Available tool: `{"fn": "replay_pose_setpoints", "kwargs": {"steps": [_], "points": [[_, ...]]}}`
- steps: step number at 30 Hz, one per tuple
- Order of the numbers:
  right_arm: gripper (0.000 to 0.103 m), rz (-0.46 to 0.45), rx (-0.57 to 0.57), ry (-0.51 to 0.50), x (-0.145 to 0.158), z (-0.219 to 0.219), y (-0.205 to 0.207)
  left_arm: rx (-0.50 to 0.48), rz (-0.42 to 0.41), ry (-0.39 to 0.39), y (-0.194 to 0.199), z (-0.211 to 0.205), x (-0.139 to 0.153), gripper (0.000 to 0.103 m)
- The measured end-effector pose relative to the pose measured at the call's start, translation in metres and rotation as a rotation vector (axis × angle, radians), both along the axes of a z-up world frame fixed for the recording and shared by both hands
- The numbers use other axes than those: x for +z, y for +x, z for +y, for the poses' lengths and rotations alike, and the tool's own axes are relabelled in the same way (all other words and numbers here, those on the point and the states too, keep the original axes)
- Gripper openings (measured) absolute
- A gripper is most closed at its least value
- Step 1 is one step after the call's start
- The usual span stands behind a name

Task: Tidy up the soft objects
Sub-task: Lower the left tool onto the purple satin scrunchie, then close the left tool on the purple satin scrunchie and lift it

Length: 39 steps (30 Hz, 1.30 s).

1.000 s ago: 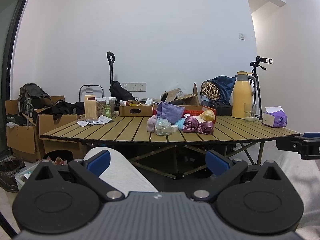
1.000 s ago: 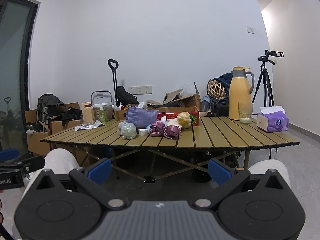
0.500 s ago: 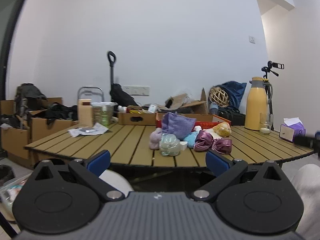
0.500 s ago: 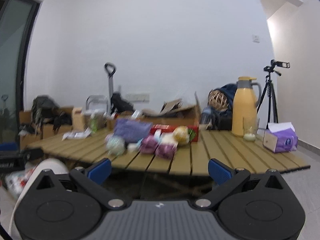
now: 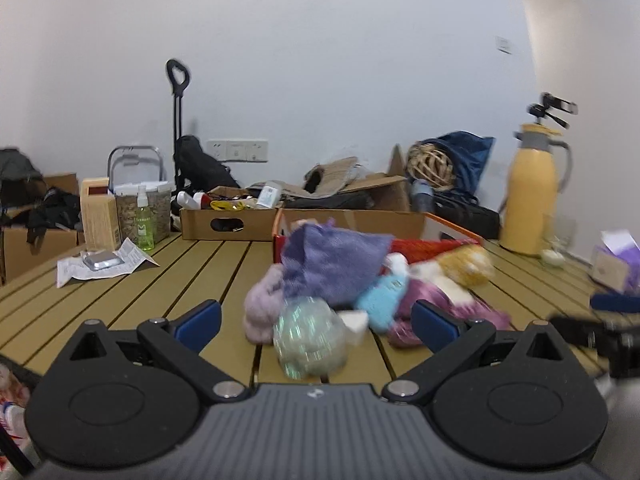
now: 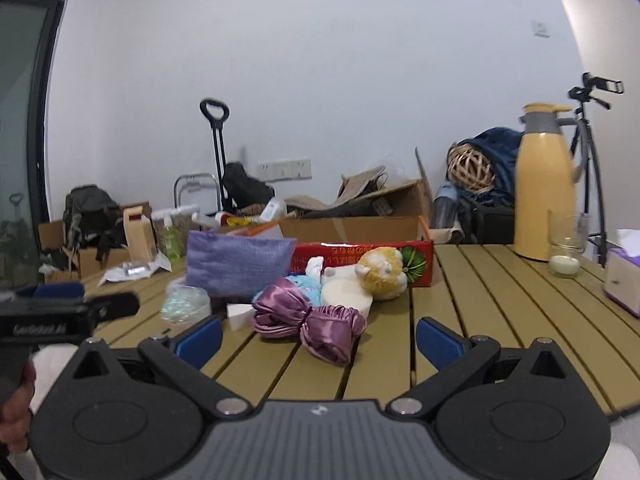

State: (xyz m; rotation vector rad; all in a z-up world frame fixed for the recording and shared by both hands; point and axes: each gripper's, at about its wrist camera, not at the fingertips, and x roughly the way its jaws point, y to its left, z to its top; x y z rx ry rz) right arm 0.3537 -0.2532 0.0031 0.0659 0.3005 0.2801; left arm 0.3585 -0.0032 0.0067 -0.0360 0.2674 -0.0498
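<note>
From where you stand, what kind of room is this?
Probably a spare room used for recording: a slatted folding table, cardboard boxes along the wall, and a camera on a tripod.

- table (image 6: 480, 300): wood-look slats, matt tan finish
- purple bow (image 6: 310, 322): glossy satin cloth, gathered folds
- purple pouch (image 6: 238, 262): coarse woven cloth, matt
- yellow plush toy (image 6: 380, 268): fuzzy pile
- clear bag (image 6: 186, 304): shiny crinkled plastic film, iridescent glints
- yellow jug (image 6: 544, 184): smooth plastic-looking body, slight sheen
- glass (image 6: 566, 250): clear, glossy
- red box (image 6: 360, 252): printed cardboard, slight gloss
- right gripper (image 6: 318, 340): matt black plastic, ribbed blue pads (image 6: 438, 342)
</note>
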Motion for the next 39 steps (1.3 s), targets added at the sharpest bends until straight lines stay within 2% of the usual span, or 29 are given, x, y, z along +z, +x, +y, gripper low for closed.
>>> {"fn": "replay_pose_setpoints", "kwargs": {"steps": [2,6,7,9,11,12,13,15,16,18,21,22,24,27,29,30,31,32,33,34,35,36,37,39], "points": [[0.099,0.027,0.024,0.006,-0.003,0.003,0.022,0.001,0.031,-0.042,0.018,0.004,0.002,0.094],[0.086,0.074,0.031,-0.003,-0.01,0.006,0.059,-0.046,0.098,-0.106,0.033,0.001,-0.007,0.066],[0.084,0.093,0.028,0.001,-0.012,0.006,0.069,-0.084,0.123,-0.115,0.035,-0.004,-0.012,0.062],[0.076,0.135,0.031,0.028,-0.019,0.004,0.087,-0.16,0.164,-0.124,0.045,-0.016,-0.017,0.061],[0.075,0.186,0.038,0.067,-0.026,0.002,0.105,-0.187,0.147,-0.102,0.056,-0.03,-0.017,0.061],[0.069,0.204,0.044,0.073,-0.03,0.002,0.113,-0.189,0.139,-0.089,0.066,-0.036,-0.016,0.064],[0.064,0.216,0.048,0.074,-0.034,0.002,0.118,-0.19,0.142,-0.087,0.076,-0.042,-0.016,0.071],[0.049,0.254,0.053,0.088,-0.041,-0.001,0.13,-0.19,0.187,-0.101,0.101,-0.051,-0.017,0.075],[0.046,0.27,0.07,0.097,-0.044,-0.002,0.134,-0.2,0.206,-0.107,0.111,-0.054,-0.018,0.075],[0.045,0.272,0.092,0.064,-0.046,-0.002,0.132,-0.22,0.227,-0.124,0.122,-0.06,-0.022,0.075],[0.046,0.245,0.083,-0.041,-0.045,-0.003,0.117,-0.276,0.262,-0.155,0.12,-0.062,-0.028,0.041],[0.047,0.249,0.078,-0.043,-0.043,-0.006,0.113,-0.293,0.264,-0.169,0.115,-0.061,-0.031,0.038],[0.055,0.244,0.086,-0.007,-0.037,-0.018,0.103,-0.32,0.256,-0.182,0.103,-0.06,-0.035,0.035],[0.059,0.237,0.08,0.138,-0.024,-0.043,0.106,-0.338,0.253,-0.157,0.091,-0.064,-0.043,0.034],[0.057,0.26,0.075,0.195,-0.025,-0.048,0.122,-0.336,0.24,-0.138,0.089,-0.067,-0.045,0.035],[0.055,0.273,0.071,0.179,-0.027,-0.046,0.13,-0.339,0.245,-0.142,0.089,-0.066,-0.043,0.038],[0.053,0.29,0.07,0.149,-0.032,-0.041,0.137,-0.347,0.251,-0.153,0.089,-0.064,-0.041,0.046],[0.047,0.306,0.088,0.132,-0.037,-0.037,0.14,-0.349,0.251,-0.169,0.088,-0.061,-0.038,0.052],[0.043,0.318,0.105,0.137,-0.042,-0.035,0.141,-0.341,0.254,-0.187,0.089,-0.058,-0.035,0.063],[0.042,0.327,0.113,0.145,-0.046,-0.034,0.141,-0.334,0.261,-0.2,0.092,-0.057,-0.034,0.066],[0.042,0.334,0.121,0.157,-0.048,-0.034,0.14,-0.326,0.283,-0.204,0.096,-0.056,-0.036,0.065],[0.042,0.338,0.124,0.164,-0.049,-0.034,0.139,-0.32,0.311,-0.201,0.101,-0.057,-0.039,0.057],[0.042,0.342,0.127,0.165,-0.049,-0.034,0.138,-0.317,0.342,-0.214,0.107,-0.056,-0.044,0.057],[0.04,0.348,0.137,0.156,-0.05,-0.033,0.136,-0.338,0.36,-0.277,0.112,-0.048,-0.043,0.053]]}}
